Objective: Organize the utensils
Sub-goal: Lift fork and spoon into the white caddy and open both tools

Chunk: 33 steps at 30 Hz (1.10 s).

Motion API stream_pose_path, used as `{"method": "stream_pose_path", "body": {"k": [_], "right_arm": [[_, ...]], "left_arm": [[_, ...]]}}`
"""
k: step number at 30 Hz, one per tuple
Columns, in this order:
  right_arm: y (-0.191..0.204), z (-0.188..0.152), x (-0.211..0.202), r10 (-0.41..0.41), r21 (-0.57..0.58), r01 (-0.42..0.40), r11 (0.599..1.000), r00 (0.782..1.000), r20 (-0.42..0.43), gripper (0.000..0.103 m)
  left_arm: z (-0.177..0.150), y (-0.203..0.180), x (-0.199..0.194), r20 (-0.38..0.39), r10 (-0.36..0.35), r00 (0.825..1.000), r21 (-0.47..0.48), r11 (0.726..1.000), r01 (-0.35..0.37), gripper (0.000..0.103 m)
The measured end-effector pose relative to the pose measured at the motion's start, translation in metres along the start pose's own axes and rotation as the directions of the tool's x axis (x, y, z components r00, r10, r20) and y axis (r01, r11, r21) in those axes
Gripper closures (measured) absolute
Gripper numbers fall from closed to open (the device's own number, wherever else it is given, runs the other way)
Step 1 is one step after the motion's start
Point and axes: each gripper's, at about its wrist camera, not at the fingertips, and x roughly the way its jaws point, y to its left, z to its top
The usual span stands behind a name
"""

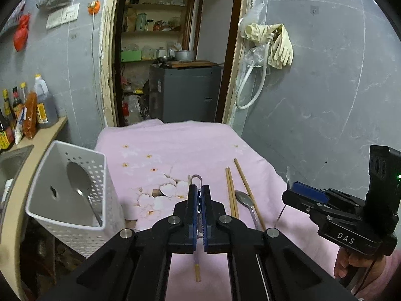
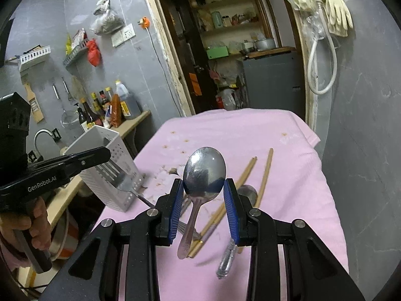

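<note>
Left gripper (image 1: 200, 200) clamps a fork (image 2: 117, 175) beside the basket (image 1: 75, 188) at 9 o'clock; right gripper (image 2: 203, 200) pinches a spoon (image 2: 204, 170) upright, probably both headed in.

Right gripper (image 1: 304, 193): "DAS" (white); left gripper (image 2: 104, 153): "GenRobot.AI".

the left gripper (image 1: 199, 195) has its blue-padded fingers (image 1: 193, 200) pressed nearly together on a thin metal utensil (image 1: 196, 178), whose looped end pokes out beyond the tips. under it a chopstick (image 1: 197, 272) lies on the pink flowered cloth (image 1: 180, 150) covering the desk. to the left stands a white perforated holder (image 1: 75, 190) with a spoon (image 1: 80, 178) inside. right of the fingers lie more chopsticks (image 1: 231, 195) and another spoon (image 1: 244, 200). the right gripper (image 1: 308, 193) hangs at the far right.
</note>
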Motion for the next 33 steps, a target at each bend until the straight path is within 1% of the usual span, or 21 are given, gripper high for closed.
{"method": "stream_pose_path", "body": {"k": [5,10,12,16,18,20,23,25,27,31,33], "right_arm": [[0.019,0.015,-0.01,0.024,-0.047,-0.022,0.999,0.999,0.043,0.074],[0.042,0.046,-0.013,0.088,-0.099,-0.077,0.992,0.99,0.112,0.074],[0.054,0.059,-0.012,0.121,-0.121,-0.104,0.987,0.982,0.144,0.074],[0.081,0.089,-0.006,0.205,-0.157,-0.174,0.972,0.957,0.206,0.074],[0.096,0.101,0.0,0.243,-0.177,-0.205,0.963,0.943,0.227,0.074],[0.11,0.111,0.006,0.276,-0.198,-0.231,0.953,0.93,0.243,0.074],[0.134,0.121,0.02,0.324,-0.233,-0.268,0.935,0.912,0.252,0.074],[0.148,0.124,0.031,0.349,-0.255,-0.287,0.923,0.905,0.244,0.074],[0.16,0.125,0.044,0.364,-0.274,-0.299,0.914,0.903,0.227,0.074],[0.173,0.116,0.07,0.387,-0.298,-0.327,0.897,0.906,0.171,0.074],[0.178,0.111,0.084,0.393,-0.303,-0.339,0.891,0.909,0.139,0.074]], "left_arm": [[0.013,-0.002,-0.016,0.013,0.029,0.999,0.038,0.999,-0.03,0.1],[0.039,0.017,-0.045,0.047,0.085,0.995,0.034,0.996,-0.086,0.1],[0.051,0.03,-0.061,0.065,0.113,0.991,0.028,0.993,-0.115,0.1],[0.074,0.057,-0.099,0.116,0.177,0.977,0.006,0.984,-0.179,0.1],[0.084,0.069,-0.118,0.142,0.218,0.965,-0.002,0.975,-0.22,0.1],[0.09,0.078,-0.129,0.154,0.254,0.955,0.001,0.966,-0.258,0.1],[0.095,0.09,-0.14,0.153,0.309,0.939,0.018,0.949,-0.316,0.1],[0.094,0.097,-0.138,0.134,0.343,0.93,0.026,0.937,-0.35,0.1],[0.09,0.1,-0.134,0.113,0.362,0.925,0.025,0.93,-0.366,0.1],[0.085,0.1,-0.113,0.079,0.385,0.92,0.05,0.92,-0.389,0.1],[0.082,0.1,-0.104,0.061,0.385,0.921,0.051,0.92,-0.388,0.1]]}}
